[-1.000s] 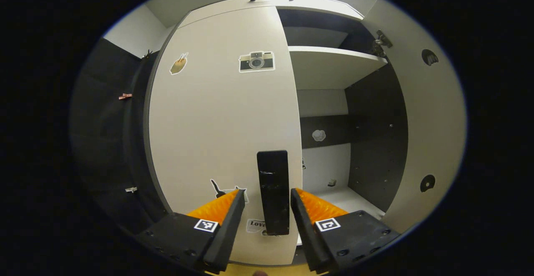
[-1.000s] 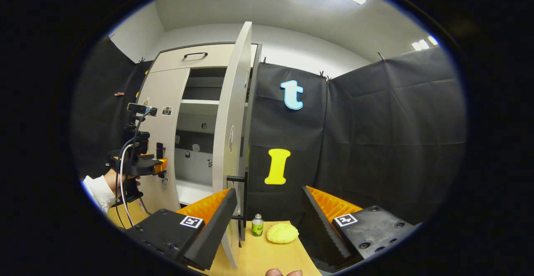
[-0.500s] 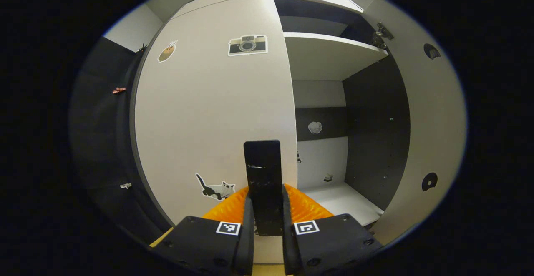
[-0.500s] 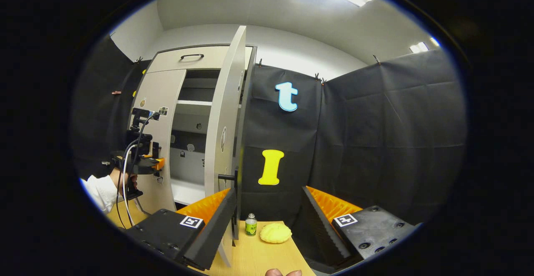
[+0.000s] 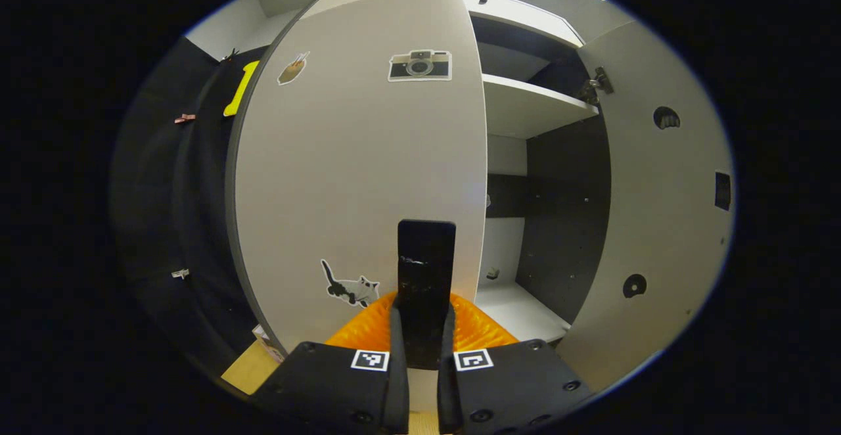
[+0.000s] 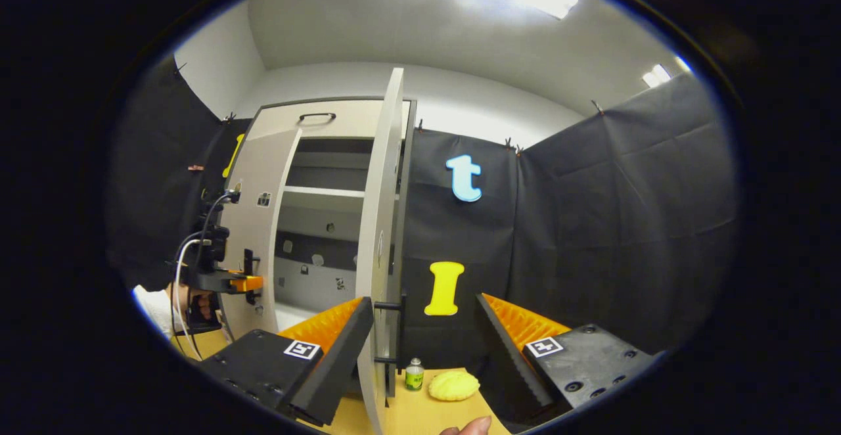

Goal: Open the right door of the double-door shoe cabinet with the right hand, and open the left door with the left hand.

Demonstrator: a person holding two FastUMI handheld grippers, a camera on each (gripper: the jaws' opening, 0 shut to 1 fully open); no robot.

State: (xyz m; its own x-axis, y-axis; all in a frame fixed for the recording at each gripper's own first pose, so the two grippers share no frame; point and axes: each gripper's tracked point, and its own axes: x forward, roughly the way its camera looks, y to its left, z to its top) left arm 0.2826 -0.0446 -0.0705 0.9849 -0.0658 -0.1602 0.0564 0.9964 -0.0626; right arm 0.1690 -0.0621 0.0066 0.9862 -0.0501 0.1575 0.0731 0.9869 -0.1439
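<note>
Right door (image 6: 380, 238) stands open; left tool (image 5: 424, 346) grips the left door's handle (image 5: 426, 271) (right tool (image 6: 420, 356) released) — next, swing outward.

Right gripper (image 6: 420, 330) wide open near open right door (image 6: 380, 251); left gripper (image 6: 246, 282) at left door's (image 6: 253, 225) handle.

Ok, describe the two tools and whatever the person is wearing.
Each tool has black finger bodies carrying a small square black-and-white marker and ridged inner faces: the left tool, the right tool. In the right gripper view the left tool has white and black cables looping behind it, beside a white sleeve.
</note>
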